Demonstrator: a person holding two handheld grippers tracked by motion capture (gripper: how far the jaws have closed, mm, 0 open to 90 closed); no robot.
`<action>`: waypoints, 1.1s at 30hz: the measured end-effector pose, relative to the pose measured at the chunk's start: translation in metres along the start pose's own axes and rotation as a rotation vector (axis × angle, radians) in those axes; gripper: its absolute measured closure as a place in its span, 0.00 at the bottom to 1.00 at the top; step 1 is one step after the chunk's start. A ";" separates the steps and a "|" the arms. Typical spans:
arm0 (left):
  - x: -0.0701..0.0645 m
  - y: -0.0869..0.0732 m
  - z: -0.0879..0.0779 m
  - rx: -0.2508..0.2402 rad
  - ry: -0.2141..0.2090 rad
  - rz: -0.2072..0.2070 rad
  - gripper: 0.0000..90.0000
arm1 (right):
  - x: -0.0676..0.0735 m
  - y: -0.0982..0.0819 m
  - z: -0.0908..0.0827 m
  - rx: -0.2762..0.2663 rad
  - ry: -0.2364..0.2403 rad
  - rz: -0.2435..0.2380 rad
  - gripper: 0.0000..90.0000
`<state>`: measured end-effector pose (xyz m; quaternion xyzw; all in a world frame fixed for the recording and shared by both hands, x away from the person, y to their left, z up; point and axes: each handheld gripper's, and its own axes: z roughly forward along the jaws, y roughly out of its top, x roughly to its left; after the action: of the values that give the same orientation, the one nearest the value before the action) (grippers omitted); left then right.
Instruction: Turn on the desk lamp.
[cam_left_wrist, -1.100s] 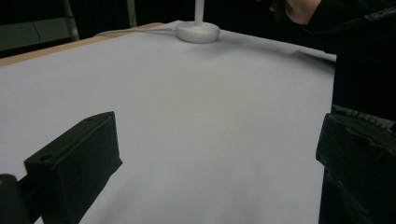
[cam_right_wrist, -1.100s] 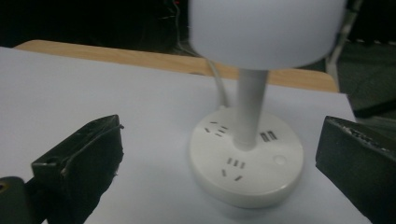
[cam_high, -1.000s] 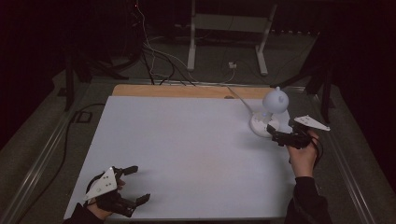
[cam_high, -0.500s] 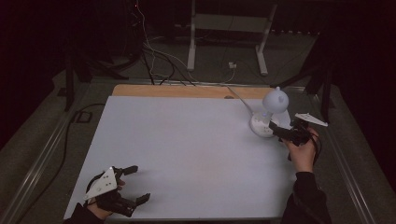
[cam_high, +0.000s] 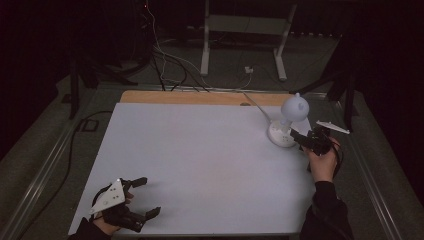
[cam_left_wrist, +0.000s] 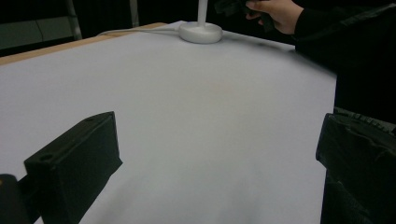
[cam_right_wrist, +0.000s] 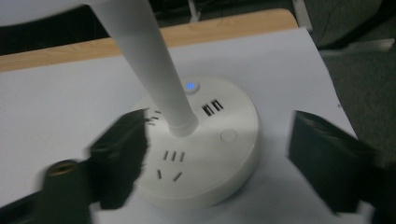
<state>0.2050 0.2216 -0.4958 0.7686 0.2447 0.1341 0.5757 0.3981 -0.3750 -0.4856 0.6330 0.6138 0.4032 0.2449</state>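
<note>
Overhead, lamp (cam_right_wrist: 187, 140) head cropped; both tongs, left (cam_high: 142, 197) and right (cam_right_wrist: 219, 163), wide apart, empty.

Table (cam_high: 200, 165) surface is open across the middle and left, sole obstacle is the lamp (cam_high: 287, 122) at the far right edge, its cord (cam_high: 256, 102) running back to the far edge, right gripper (cam_high: 305, 141) just beside its base, left gripper (cam_high: 142, 197) near corner.
</note>
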 end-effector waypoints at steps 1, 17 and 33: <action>0.000 0.000 0.000 -0.002 0.000 0.000 0.00 | 0.000 0.000 0.000 0.002 -0.006 0.000 0.32; -0.001 0.000 0.000 0.002 -0.004 0.000 0.00 | -0.003 0.003 0.005 0.029 -0.004 -0.028 0.79; -0.001 0.000 0.001 0.005 -0.004 0.000 0.00 | -0.008 0.002 0.013 0.021 0.028 -0.051 1.00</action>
<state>0.2046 0.2204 -0.4959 0.7702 0.2438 0.1318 0.5745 0.4106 -0.3802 -0.4925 0.6139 0.6375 0.3990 0.2400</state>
